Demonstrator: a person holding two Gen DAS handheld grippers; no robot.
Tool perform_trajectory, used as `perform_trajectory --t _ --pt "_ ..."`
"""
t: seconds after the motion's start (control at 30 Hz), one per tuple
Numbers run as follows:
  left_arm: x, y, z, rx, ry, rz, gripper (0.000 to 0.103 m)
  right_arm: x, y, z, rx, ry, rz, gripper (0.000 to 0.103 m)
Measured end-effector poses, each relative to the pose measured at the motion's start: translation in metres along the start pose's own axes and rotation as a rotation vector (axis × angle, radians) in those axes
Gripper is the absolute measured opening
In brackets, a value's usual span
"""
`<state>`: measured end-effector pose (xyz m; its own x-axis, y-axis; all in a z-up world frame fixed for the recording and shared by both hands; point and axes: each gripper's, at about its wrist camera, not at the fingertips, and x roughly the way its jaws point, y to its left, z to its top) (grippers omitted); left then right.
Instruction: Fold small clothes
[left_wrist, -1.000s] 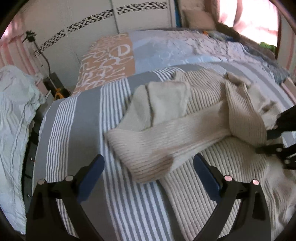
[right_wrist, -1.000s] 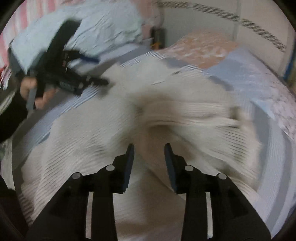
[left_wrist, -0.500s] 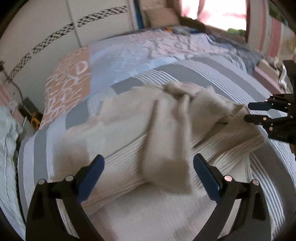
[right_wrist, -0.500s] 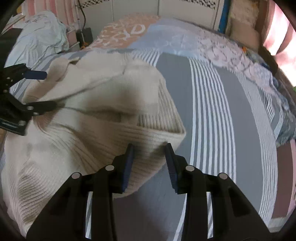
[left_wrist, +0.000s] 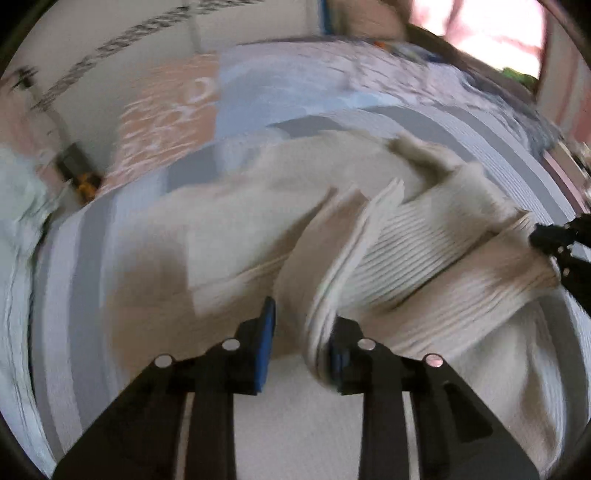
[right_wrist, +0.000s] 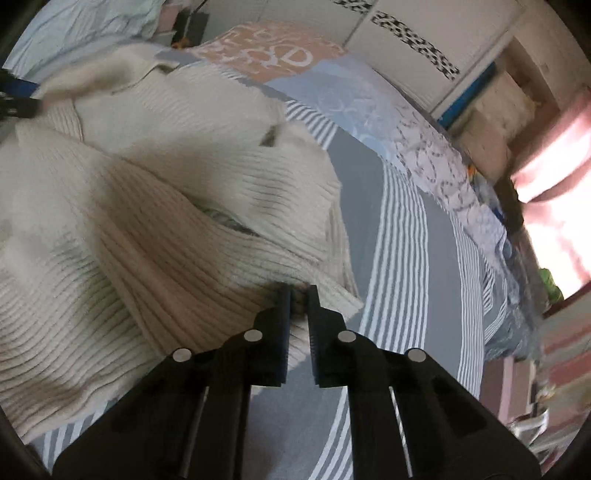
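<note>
Between the right tongs (right_wrist: 298, 295), the sweater (right_wrist: 147, 221) hem hides their tips

The sweater (right_wrist: 122, 236) was a thick ribbed knit, cream, matt and soft-looking. My bedspread (right_wrist: 406, 236) was smooth woven cloth in grey and white stripes. My right tongs (right_wrist: 297, 295) were matt black plastic with shiny metal studs; my left tongs (left_wrist: 301, 328) carried blue pads (left_wrist: 266, 332).
</note>
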<state>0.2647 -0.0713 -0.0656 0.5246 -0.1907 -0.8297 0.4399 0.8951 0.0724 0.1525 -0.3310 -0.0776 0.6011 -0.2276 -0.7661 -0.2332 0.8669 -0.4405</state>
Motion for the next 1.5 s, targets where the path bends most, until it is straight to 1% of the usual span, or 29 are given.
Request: perform_trajectory --t 0.03,0.07,0.1,0.13,0.23,0.33,0.4,0.43,0.47,0.5,0.53,0.63,0.7,0.73,0.77,0.8,0.83,0.87,0.9,0.93,0.97,1.07,1.17,1.2,1.27,1.37,1.4,1.47,1.5 --pt "-0.005 0.008 -0.007 -0.024 -0.006 0.004 0.043 0.001 0.001 -0.001 -0.004 0.002 -0.001 0.009" --pt "-0.013 0.022 -0.022 -0.071 -0.020 0.009 0.059 0.002 0.002 -0.001 -0.005 0.007 -0.003 0.009" --pt "-0.018 0.031 -0.034 -0.104 -0.031 0.013 0.065 0.004 0.002 -0.002 -0.001 0.009 -0.003 0.009" --pt "-0.023 0.043 -0.051 -0.137 -0.034 0.019 0.067 0.004 -0.001 -0.003 0.013 0.010 0.005 0.009" --pt "-0.033 0.065 -0.084 -0.192 -0.008 0.044 0.067 -0.001 -0.013 -0.003 0.071 0.006 0.040 0.010" --pt "-0.038 0.080 -0.094 -0.203 0.008 0.044 0.072 -0.010 -0.023 0.001 0.117 -0.010 0.070 0.013" --pt "-0.044 0.085 -0.093 -0.174 -0.004 0.067 0.073 -0.016 -0.029 0.003 0.151 -0.021 0.095 0.017" --pt "-0.046 0.085 -0.089 -0.157 -0.012 0.082 0.075 -0.016 -0.032 0.003 0.172 -0.019 0.119 0.023" --pt "-0.046 0.082 -0.083 -0.130 -0.021 0.098 0.084 -0.015 -0.035 0.003 0.193 -0.010 0.148 0.032" --pt "-0.045 0.079 -0.080 -0.100 -0.017 0.100 0.089 -0.013 -0.037 0.002 0.210 0.001 0.170 0.035" --pt "-0.039 0.074 -0.073 -0.050 -0.006 0.092 0.092 -0.010 -0.037 0.002 0.213 0.008 0.176 0.039" --pt "-0.010 0.071 -0.062 0.006 0.038 0.125 0.092 -0.001 -0.037 -0.003 0.233 0.035 0.195 0.045" --pt "0.005 0.069 -0.057 0.034 0.066 0.080 0.091 0.005 -0.038 -0.007 0.258 0.046 0.211 0.049" --pt "0.013 0.068 -0.055 0.047 0.078 0.071 0.089 0.007 -0.039 -0.009 0.271 0.044 0.215 0.051" --pt "0.016 0.068 -0.054 0.057 0.083 0.062 0.076 0.008 -0.039 -0.010 0.281 0.042 0.219 0.052" --pt "0.016 0.067 -0.053 0.065 0.084 0.020 0.069 0.010 -0.039 -0.011 0.293 0.044 0.224 0.052" --pt "0.015 0.066 -0.052 0.069 0.083 0.008 0.063 0.011 -0.038 -0.012 0.308 0.048 0.227 0.052" --pt "0.013 0.063 -0.051 0.086 0.081 0.018 0.052 0.013 -0.037 -0.013 0.324 0.052 0.232 0.050" --pt "0.011 0.061 -0.050 0.100 0.078 0.025 0.046 0.014 -0.036 -0.013 0.340 0.048 0.235 0.046" --pt "0.008 0.058 -0.051 0.112 0.072 0.038 0.040 0.013 -0.034 -0.014 0.348 0.043 0.250 0.033" --pt "0.007 0.056 -0.051 0.123 0.065 0.049 0.035 0.012 -0.033 -0.014 0.358 0.039 0.265 0.025" --pt "0.000 0.049 -0.057 0.136 0.033 0.070 0.028 -0.001 -0.022 -0.013 0.307 -0.016 0.192 0.013" --pt "-0.013 0.046 -0.061 0.134 -0.026 0.090 0.025 -0.029 -0.026 -0.011 0.317 -0.131 0.143 0.011" --pt "-0.019 0.045 -0.062 0.131 -0.050 0.096 0.025 -0.041 -0.032 -0.007 0.333 -0.181 0.123 0.011" --pt "-0.030 0.044 -0.060 0.121 -0.093 0.098 0.024 -0.052 -0.044 0.004 0.364 -0.243 0.092 0.011" --pt "-0.046 0.047 -0.050 0.083 -0.165 0.093 0.023 -0.052 -0.056 0.020 0.400 -0.294 0.122 0.011" --pt "-0.050 0.050 -0.044 0.052 -0.193 0.094 0.022 -0.049 -0.056 0.029 0.391 -0.305 0.133 0.011" --pt "-0.057 0.059 -0.034 -0.007 -0.238 0.076 0.021 -0.037 -0.046 0.045 0.345 -0.300 0.135 0.011" --pt "-0.058 0.065 -0.030 -0.034 -0.247 0.069 0.021 -0.024 -0.037 0.054 0.302 -0.273 0.138 0.011"
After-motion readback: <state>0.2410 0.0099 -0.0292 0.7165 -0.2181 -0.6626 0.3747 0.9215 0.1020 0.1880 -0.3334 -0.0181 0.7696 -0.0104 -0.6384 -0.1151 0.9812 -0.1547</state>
